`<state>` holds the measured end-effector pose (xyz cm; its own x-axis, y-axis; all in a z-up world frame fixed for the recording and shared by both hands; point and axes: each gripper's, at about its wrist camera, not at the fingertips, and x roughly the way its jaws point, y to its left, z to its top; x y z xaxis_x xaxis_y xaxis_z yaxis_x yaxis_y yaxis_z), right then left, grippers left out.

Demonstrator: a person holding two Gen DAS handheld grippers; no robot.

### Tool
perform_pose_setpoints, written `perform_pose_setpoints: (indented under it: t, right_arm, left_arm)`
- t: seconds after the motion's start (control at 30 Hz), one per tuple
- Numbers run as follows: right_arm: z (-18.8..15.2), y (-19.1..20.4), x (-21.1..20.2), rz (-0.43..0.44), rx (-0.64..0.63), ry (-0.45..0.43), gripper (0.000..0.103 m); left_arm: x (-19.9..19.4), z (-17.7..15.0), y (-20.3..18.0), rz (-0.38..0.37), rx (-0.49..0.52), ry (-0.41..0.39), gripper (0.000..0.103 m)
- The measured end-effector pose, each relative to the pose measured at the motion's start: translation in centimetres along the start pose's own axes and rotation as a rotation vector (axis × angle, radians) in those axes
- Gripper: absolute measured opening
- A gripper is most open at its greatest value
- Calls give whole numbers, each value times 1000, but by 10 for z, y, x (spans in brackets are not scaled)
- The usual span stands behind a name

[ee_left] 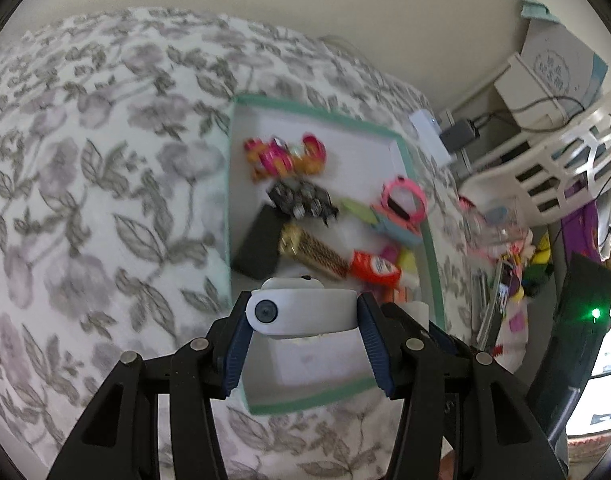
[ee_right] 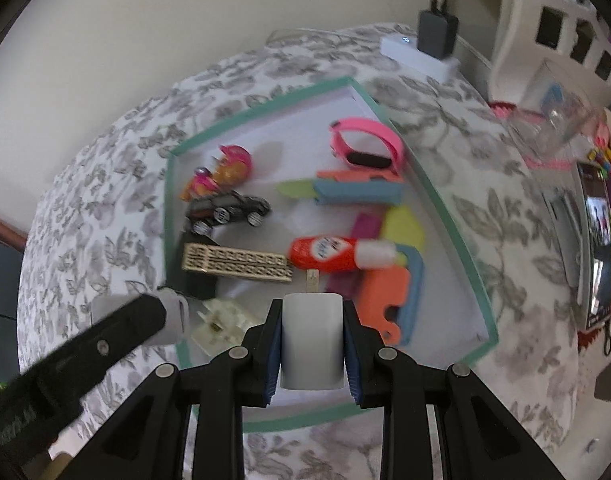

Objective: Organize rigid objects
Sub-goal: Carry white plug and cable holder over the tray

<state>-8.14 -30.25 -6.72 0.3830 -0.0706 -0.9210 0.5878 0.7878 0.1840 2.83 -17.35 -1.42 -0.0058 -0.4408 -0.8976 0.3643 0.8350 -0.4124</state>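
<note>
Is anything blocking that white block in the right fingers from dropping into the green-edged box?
Nothing visible. The white block hangs over bare box floor near the green rim; the glue bottle lies farther in.

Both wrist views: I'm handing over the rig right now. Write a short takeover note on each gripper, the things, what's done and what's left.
Left gripper: shut on a white oblong plastic device with a round dark lens, above the near end of the box.
Right gripper: shut on a white rounded plastic block, also over the box.
Green-rimmed white cardboard box on the floral bedspread already holds a black toy car, pink wristband, red glue bottle and others.
Left: release both held pieces into the box. More clutter lies beyond its right side.
</note>
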Motion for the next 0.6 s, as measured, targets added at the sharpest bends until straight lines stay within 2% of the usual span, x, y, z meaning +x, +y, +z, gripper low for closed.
perform_pose_setpoints:
  t: [0.37,0.4,0.47,0.6]
  right_arm:
    - [-11,-13,16,-14,28,57,29]
    - [-12,-13,17,-15,27,61,29]
    - [-14,-13,18,-13,28,66,29]
    - [-15,-15,16,-11,29,58,30]
  left_arm:
    - [18,-14,3,-33,-49,73,55]
    - [19,-13,3,-33,-45,76,56]
    - [21,-14,2,-32,-40,85,70]
    - [23,-15,3,-39,-40,86,73]
